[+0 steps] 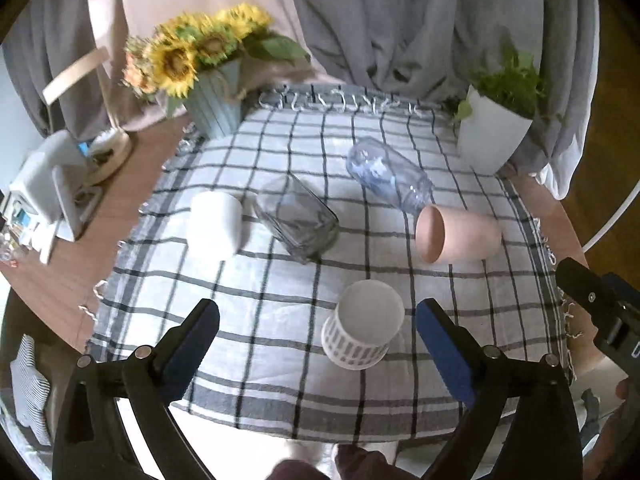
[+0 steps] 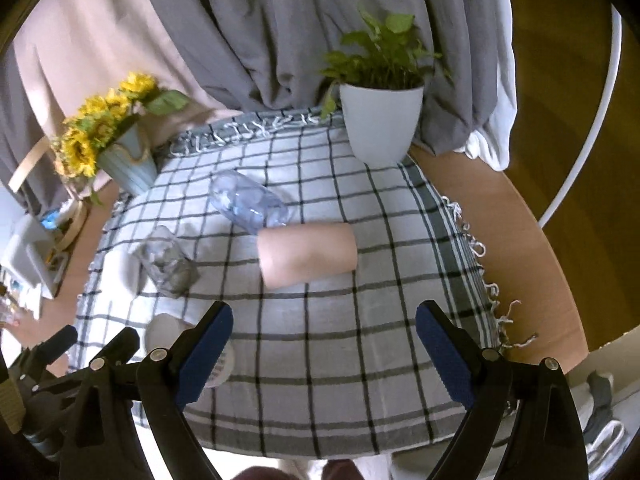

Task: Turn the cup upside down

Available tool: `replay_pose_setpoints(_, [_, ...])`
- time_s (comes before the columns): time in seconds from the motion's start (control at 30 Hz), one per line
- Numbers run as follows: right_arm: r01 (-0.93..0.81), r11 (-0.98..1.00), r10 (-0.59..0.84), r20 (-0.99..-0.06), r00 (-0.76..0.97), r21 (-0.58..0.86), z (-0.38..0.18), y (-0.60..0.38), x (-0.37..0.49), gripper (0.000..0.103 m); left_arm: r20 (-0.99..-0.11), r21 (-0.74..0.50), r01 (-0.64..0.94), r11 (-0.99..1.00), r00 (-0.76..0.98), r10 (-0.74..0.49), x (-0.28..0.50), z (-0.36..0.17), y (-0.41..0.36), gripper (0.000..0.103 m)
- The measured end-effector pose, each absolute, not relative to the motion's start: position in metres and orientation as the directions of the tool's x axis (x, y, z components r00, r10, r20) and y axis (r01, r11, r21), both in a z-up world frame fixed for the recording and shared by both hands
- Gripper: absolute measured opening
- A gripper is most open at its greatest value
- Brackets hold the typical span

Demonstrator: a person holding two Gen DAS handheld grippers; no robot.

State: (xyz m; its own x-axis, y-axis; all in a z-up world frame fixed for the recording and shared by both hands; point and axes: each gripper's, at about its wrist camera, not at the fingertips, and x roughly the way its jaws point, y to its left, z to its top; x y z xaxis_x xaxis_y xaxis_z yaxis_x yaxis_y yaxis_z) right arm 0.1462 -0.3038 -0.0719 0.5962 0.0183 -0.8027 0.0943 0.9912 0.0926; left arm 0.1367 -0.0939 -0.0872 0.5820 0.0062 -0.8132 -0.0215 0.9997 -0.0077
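A white slotted cup (image 1: 362, 324) stands upside down on the checked cloth (image 1: 280, 296), between my left gripper's fingers and nearer the right one. My left gripper (image 1: 318, 334) is open and empty. A pink cup (image 1: 456, 234) lies on its side; it also shows in the right wrist view (image 2: 306, 254), ahead of my right gripper (image 2: 324, 340), which is open and empty. A glass cup (image 1: 298, 222) and a clear plastic cup (image 1: 390, 178) lie on their sides. A plain white cup (image 1: 216, 224) stands at the left.
A sunflower pot (image 1: 214, 100) stands at the back left and a white plant pot (image 2: 380, 120) at the back right. Grey curtains hang behind. Boxes and clutter (image 1: 52, 192) sit on the wooden table at the left. The right gripper's body (image 1: 600, 304) shows at the right edge.
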Motion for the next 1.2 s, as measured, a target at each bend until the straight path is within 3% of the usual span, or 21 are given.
replay_pose_setpoints(0.3, [0.101,0.993,-0.026,-0.736,0.676,0.057,-0.044,-0.270,0.098,0.093,-0.757,0.022,-0.020,1.000,0.653,0.030,0.092,-0.058,-0.065,0.102])
replay_pose_setpoints(1.2, [0.154,0.984,-0.054,-0.680,0.731,0.087,-0.018,-0.220,-0.021,0.096,-0.666,0.018,0.050,0.999,0.746,-0.025,-0.009,-0.024,-0.023,0.102])
